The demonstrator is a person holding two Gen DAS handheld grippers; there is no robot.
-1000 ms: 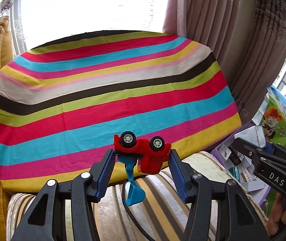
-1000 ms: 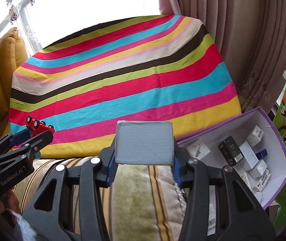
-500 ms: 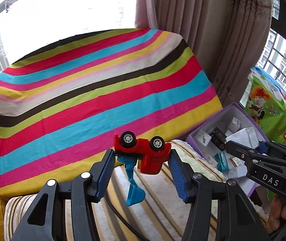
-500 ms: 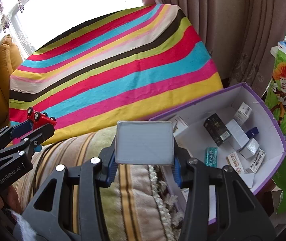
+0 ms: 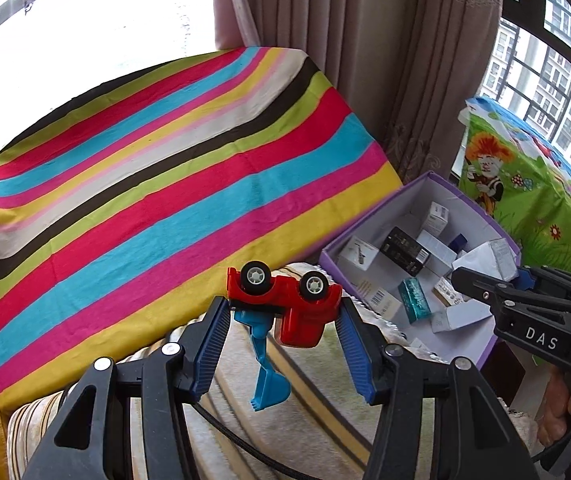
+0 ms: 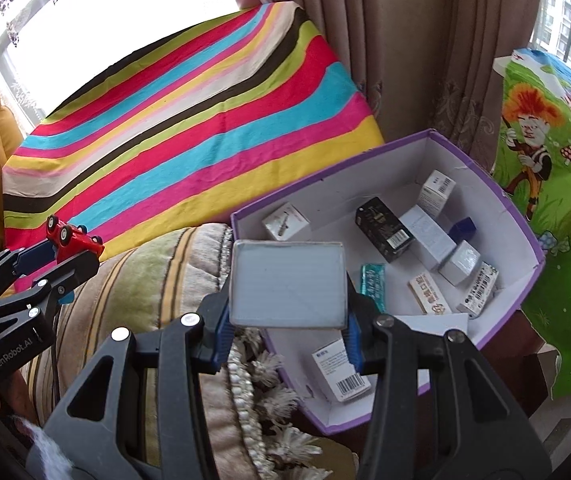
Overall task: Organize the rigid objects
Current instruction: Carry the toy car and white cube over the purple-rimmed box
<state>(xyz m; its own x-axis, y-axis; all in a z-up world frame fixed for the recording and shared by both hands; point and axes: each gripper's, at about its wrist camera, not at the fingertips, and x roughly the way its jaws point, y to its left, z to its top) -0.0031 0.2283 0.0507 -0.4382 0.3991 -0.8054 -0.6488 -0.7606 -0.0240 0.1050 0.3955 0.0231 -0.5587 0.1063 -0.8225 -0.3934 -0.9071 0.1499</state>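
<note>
**Both grippers loaded beside the purple box**

The left gripper point(image 5: 285, 312) clenched a red toy truck point(image 5: 285, 296) between its blue pads, wheels up, with a blue digger arm point(image 5: 263, 364) dangling from it above a striped cushion point(image 5: 325, 408). Only the left wrist view showed that scoop; in the right wrist view the truck point(image 6: 71, 238) appeared small at the far left, with just its red body and wheels poking past the black fingers.

The right gripper point(image 6: 287, 288) gripped a grey-white box point(image 6: 287, 284) by its sides, held over the near left edge of the purple box point(image 6: 525, 236). The left wrist view caught this gripper point(image 5: 485, 280) from the side at right, with part of a hand point(image 5: 565, 412) under it; there I cannot tell how its fingers stood.

The right wrist view looked well into the purple box: a black carton point(image 6: 383, 228), a teal packet point(image 6: 372, 284) and several white cartons lay loose on its floor. A striped cloth point(image 6: 189, 128) lay to the far left, a curtain point(image 6: 405, 40) behind.
</note>
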